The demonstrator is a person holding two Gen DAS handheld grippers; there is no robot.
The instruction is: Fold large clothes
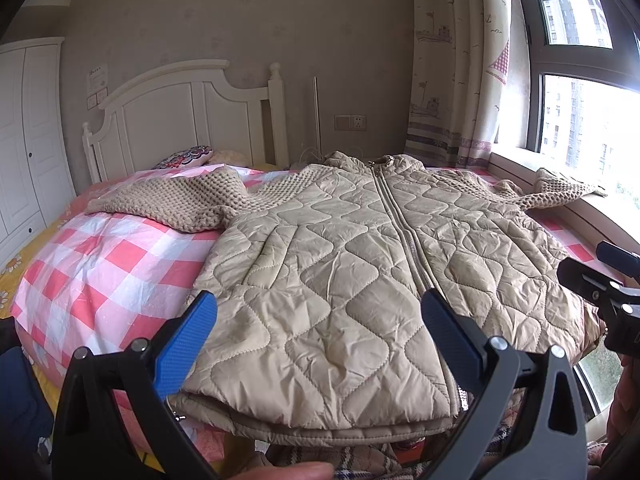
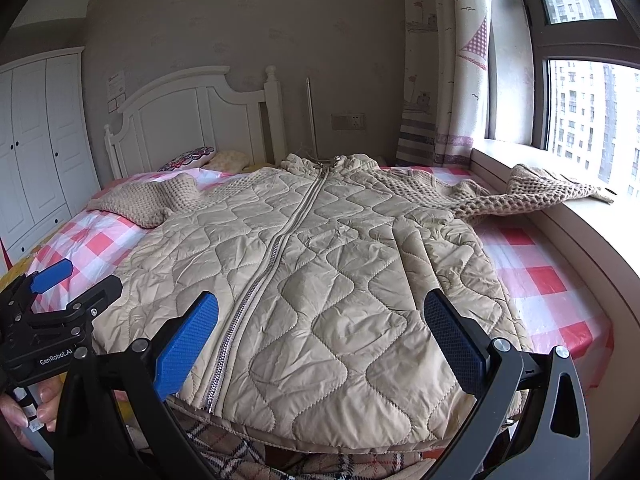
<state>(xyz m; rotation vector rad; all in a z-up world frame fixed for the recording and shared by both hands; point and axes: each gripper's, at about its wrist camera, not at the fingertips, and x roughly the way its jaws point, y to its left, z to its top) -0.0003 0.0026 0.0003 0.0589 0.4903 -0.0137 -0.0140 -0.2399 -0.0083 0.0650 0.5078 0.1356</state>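
Note:
A beige quilted jacket [image 1: 340, 264] [image 2: 320, 264] lies flat on the bed, front up, zipped, collar toward the headboard. Its knitted left sleeve [image 1: 176, 200] [image 2: 148, 200] spreads over the checked cover. The other knitted sleeve [image 1: 560, 192] [image 2: 540, 196] reaches onto the window sill. My left gripper [image 1: 320, 316] hovers open over the jacket's left half near the hem, nothing between its blue fingers [image 1: 188, 344]. My right gripper [image 2: 320, 316] hovers open over the right half near the hem. Each gripper shows at the edge of the other's view: the left gripper [image 2: 60, 284] and the right one [image 1: 600, 276].
The bed has a pink and white checked cover [image 1: 104, 264] and a white headboard [image 1: 180, 120]. A patterned pillow [image 1: 184, 158] lies by it. A wardrobe [image 1: 24, 140] stands left, a window sill [image 2: 580, 224] and curtain [image 2: 452, 60] right. Plaid fabric [image 2: 240, 456] lies below the hem.

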